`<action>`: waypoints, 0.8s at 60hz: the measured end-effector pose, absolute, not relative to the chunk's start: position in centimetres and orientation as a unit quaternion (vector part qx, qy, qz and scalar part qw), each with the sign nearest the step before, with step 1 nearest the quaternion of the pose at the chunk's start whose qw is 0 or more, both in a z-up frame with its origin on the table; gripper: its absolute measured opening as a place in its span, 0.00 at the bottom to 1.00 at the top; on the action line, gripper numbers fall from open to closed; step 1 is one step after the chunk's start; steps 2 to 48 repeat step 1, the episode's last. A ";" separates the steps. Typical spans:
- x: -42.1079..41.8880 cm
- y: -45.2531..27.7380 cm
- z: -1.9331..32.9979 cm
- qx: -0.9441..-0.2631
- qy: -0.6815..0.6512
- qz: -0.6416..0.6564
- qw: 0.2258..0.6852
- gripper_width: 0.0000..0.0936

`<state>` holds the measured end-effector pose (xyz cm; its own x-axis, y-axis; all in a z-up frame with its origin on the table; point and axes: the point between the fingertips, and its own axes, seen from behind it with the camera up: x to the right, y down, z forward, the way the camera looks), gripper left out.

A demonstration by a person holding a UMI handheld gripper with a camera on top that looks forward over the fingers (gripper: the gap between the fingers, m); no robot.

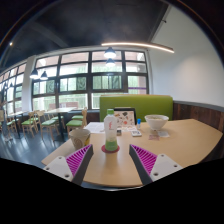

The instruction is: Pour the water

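Gripper (112, 160): two fingers visible, one each side, angled inward toward tips.
Inner face of each finger: magenta pad (80, 160), roughly triangular as seen, tapering toward tip.
Pad surface: fine ribbed or hatched texture, dark lines across magenta.
Outer part of each finger: white or pale grey body (58, 167), flat faces, angular edges.
Small dark mark on pale body of each finger; detail too small to read.
No cables, screws, hand, sleeve or skin discernible.
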<state>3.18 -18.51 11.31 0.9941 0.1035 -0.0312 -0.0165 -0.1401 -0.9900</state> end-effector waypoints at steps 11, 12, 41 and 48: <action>3.2 -19.0 11.2 -0.754 -0.029 0.048 0.655 0.88; 3.2 -19.0 11.2 -0.754 -0.029 0.048 0.655 0.88; 3.2 -19.0 11.2 -0.754 -0.029 0.048 0.655 0.88; 3.2 -19.0 11.2 -0.754 -0.029 0.048 0.655 0.88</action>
